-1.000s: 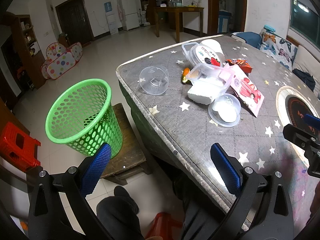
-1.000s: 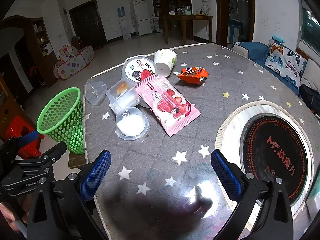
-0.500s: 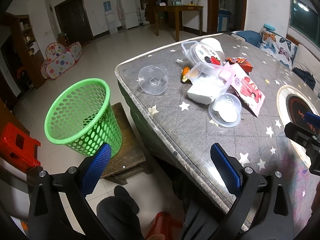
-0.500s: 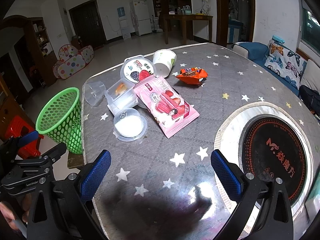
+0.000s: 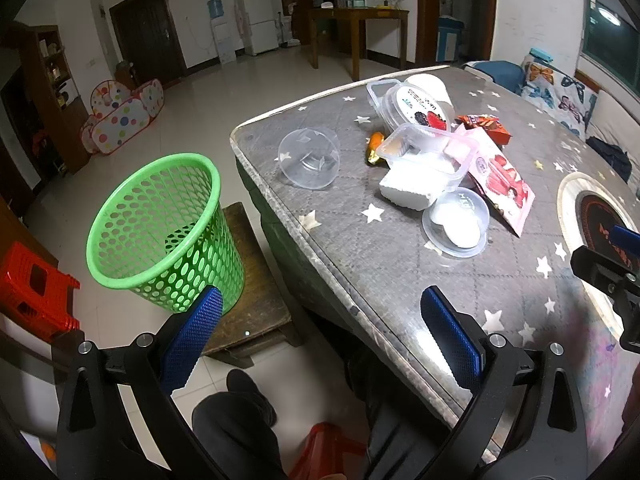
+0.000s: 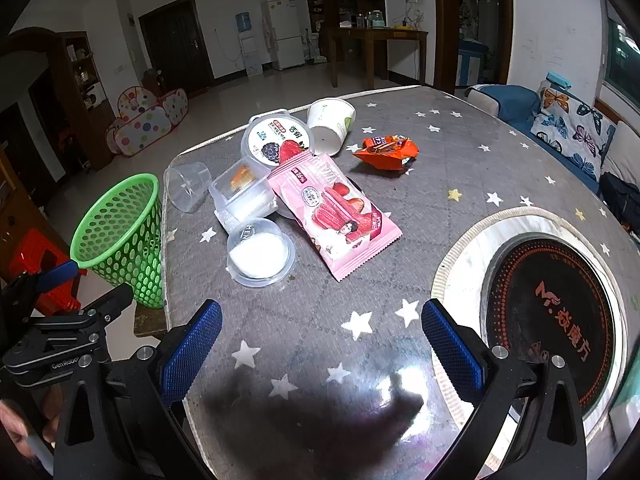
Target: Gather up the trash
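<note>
Right wrist view: both hand-held grippers, left (image 5: pixel 320 332) and right (image 6: pixel 320 334), spread apart, holding nothing; trash pile (image 6: pixel 280 200) untouched on worktop (image 6: pixel 360 300), green basket (image 6: pixel 120 236) looks empty.

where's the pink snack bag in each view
Left wrist view: the pink snack bag lies right of centre on the table, partly under the clear box.
Right wrist view: the same bag lies near the centre, running down to the right.
Shared landmark: the green basket, off the table's edge in both.
</note>
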`<state>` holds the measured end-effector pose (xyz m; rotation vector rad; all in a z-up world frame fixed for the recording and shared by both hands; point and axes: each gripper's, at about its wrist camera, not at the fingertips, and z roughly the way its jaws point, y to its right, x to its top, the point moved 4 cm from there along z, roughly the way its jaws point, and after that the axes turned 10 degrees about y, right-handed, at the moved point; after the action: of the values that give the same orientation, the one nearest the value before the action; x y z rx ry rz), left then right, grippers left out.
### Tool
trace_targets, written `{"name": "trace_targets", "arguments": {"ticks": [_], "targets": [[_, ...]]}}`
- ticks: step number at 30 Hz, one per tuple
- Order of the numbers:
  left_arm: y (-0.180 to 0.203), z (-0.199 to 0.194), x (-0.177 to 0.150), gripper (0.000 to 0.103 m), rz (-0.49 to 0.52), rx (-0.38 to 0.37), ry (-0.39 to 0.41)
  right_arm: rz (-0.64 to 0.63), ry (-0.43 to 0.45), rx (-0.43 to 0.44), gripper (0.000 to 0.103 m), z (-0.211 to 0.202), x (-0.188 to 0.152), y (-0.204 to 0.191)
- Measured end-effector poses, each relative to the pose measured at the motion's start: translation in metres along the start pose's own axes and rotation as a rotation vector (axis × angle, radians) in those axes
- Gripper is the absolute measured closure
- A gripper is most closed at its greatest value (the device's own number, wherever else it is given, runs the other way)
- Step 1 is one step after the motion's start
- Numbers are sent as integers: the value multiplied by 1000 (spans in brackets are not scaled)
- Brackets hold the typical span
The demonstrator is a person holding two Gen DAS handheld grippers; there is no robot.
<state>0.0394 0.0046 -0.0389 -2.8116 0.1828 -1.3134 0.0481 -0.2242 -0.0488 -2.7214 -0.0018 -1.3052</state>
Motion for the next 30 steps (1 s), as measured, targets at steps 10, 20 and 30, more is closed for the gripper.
{"name": "trace_targets", "arguments": {"ticks": [10,20,30], "targets": [[-2,3,0,5,-3,0,-5,-4,-3,1,6,10,5,0],[-1,10,2,5,1,-3,-14,-19,-5,-2,6,15,10,-1],[0,18,9,5,-1,-11,-23,-44,-9,4,6,26,22,-1]]}}
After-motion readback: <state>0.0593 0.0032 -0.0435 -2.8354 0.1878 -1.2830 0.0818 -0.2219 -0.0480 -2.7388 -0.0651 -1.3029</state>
